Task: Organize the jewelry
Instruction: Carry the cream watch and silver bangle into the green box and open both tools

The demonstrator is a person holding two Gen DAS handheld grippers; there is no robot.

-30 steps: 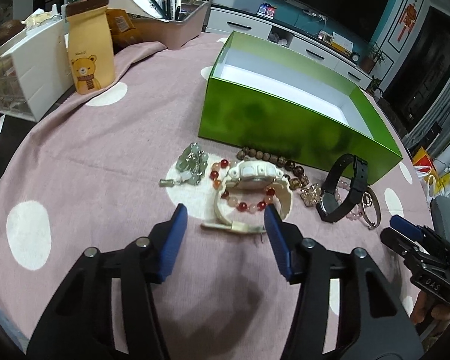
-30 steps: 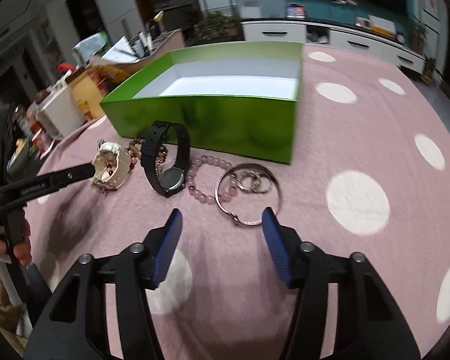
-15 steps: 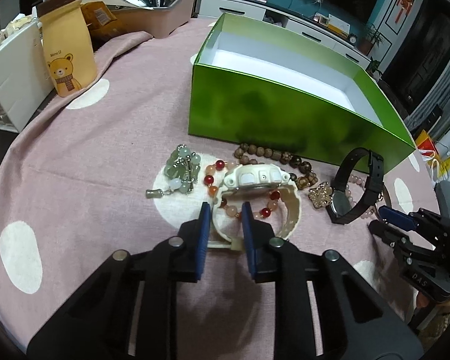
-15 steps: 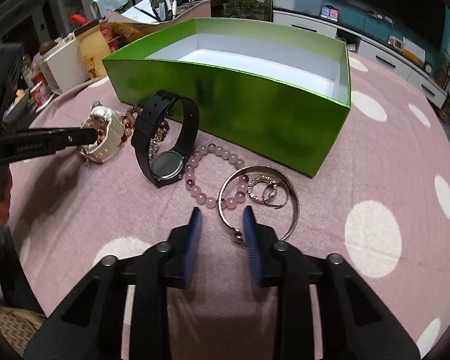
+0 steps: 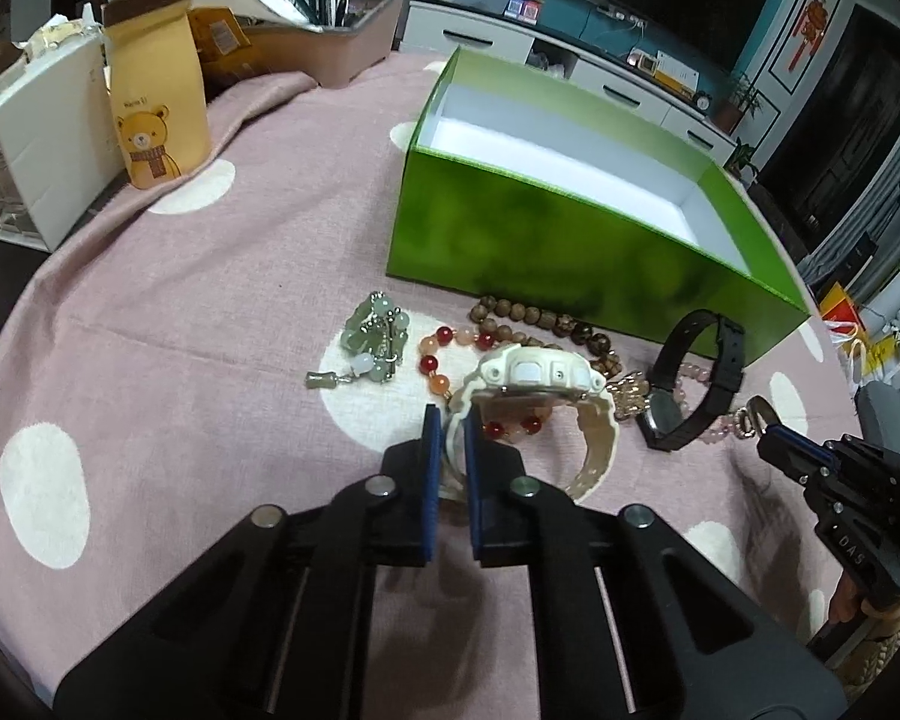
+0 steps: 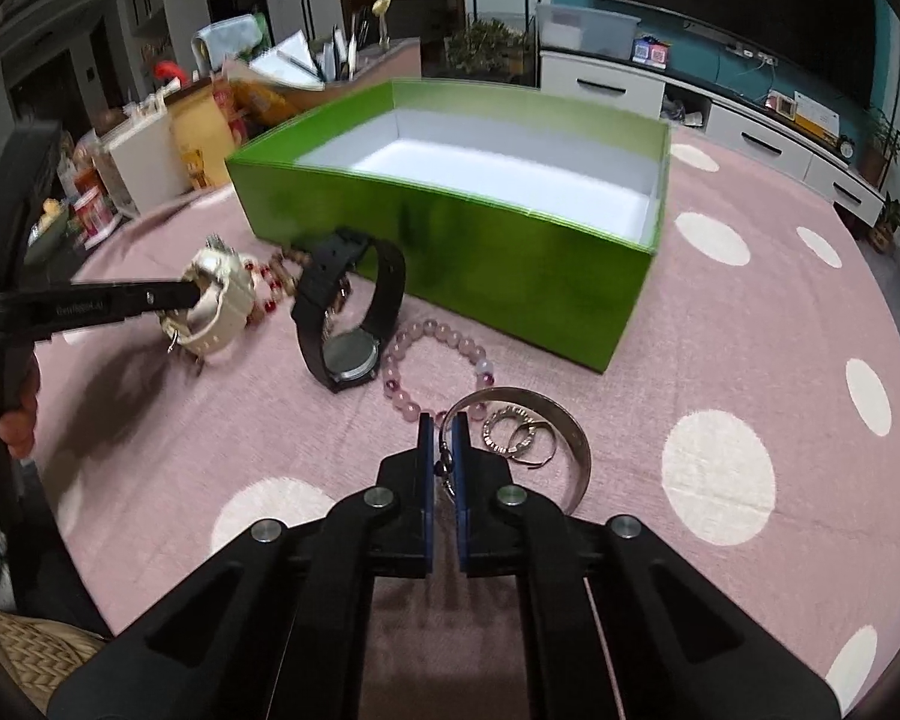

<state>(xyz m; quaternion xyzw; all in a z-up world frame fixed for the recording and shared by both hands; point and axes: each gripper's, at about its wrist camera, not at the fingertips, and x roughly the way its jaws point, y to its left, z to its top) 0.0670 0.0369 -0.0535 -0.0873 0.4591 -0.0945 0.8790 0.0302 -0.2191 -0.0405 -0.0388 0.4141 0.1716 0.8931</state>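
Observation:
My left gripper (image 5: 450, 420) is shut on the strap of a cream watch (image 5: 534, 375), which is tilted up off the cloth; it also shows in the right wrist view (image 6: 216, 300). My right gripper (image 6: 444, 426) is shut on the end of a silver bangle (image 6: 570, 420) lying on the cloth. An open green box (image 5: 570, 240) with a white inside stands behind the jewelry (image 6: 510, 240). A black watch (image 6: 348, 324), a pink bead bracelet (image 6: 438, 336), two small rings (image 6: 519, 435), a red bead bracelet (image 5: 435, 360), a brown bead bracelet (image 5: 534, 315) and a green bead charm (image 5: 375, 336) lie in front of it.
A pink cloth with white dots (image 5: 180, 312) covers the round table. A yellow bear bag (image 5: 156, 90), a white box (image 5: 48, 138) and a tray of pens (image 5: 330, 30) stand at the far left. A white cabinet (image 6: 720, 102) is beyond the table.
Both grippers went from open to shut. The left closed on the cream watch strap and tipped the watch up. The right moved forward and closed on the silver bangle's end.

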